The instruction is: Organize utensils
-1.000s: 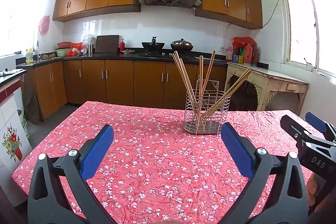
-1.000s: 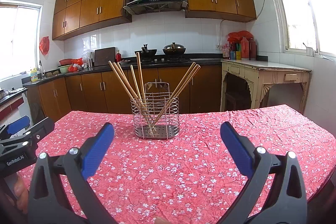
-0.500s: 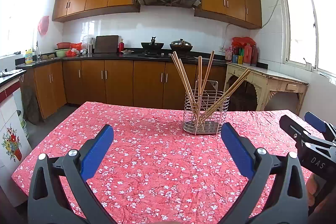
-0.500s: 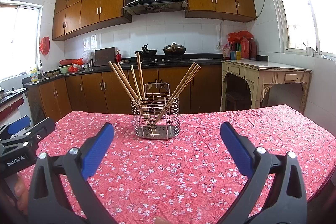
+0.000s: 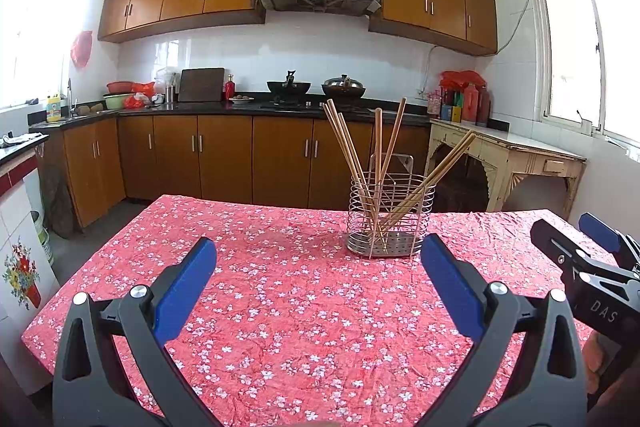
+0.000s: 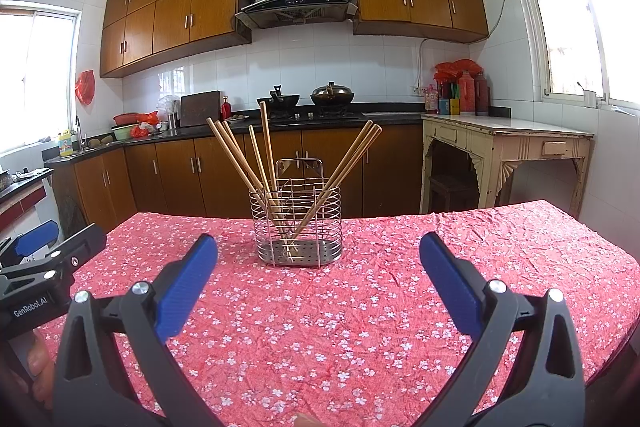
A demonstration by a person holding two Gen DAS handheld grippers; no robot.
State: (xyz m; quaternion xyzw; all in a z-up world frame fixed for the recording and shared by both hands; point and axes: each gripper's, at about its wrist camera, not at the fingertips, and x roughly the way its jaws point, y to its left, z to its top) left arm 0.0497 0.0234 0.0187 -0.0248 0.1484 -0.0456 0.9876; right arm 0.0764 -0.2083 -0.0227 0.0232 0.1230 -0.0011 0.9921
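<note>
A wire utensil basket [image 5: 390, 215] stands on the table with the red floral cloth [image 5: 288, 307]. Several wooden chopsticks [image 5: 352, 151] stand in it, leaning left and right. The basket [image 6: 297, 225] and chopsticks [image 6: 244, 159] also show in the right wrist view. My left gripper [image 5: 318, 283] is open and empty, short of the basket and to its left. My right gripper [image 6: 318, 283] is open and empty, facing the basket. Each gripper shows at the edge of the other's view: the right one [image 5: 580, 247], the left one [image 6: 52, 247].
Brown kitchen cabinets and a black counter [image 5: 224, 111] with woks run along the far wall. A cream side table [image 5: 508, 155] stands at the right beyond the table. The table's left edge [image 5: 80, 275] drops to the floor.
The left gripper has shifted slightly, so the basket sits a little further left in its view. The right gripper has barely moved. Both stay open.
</note>
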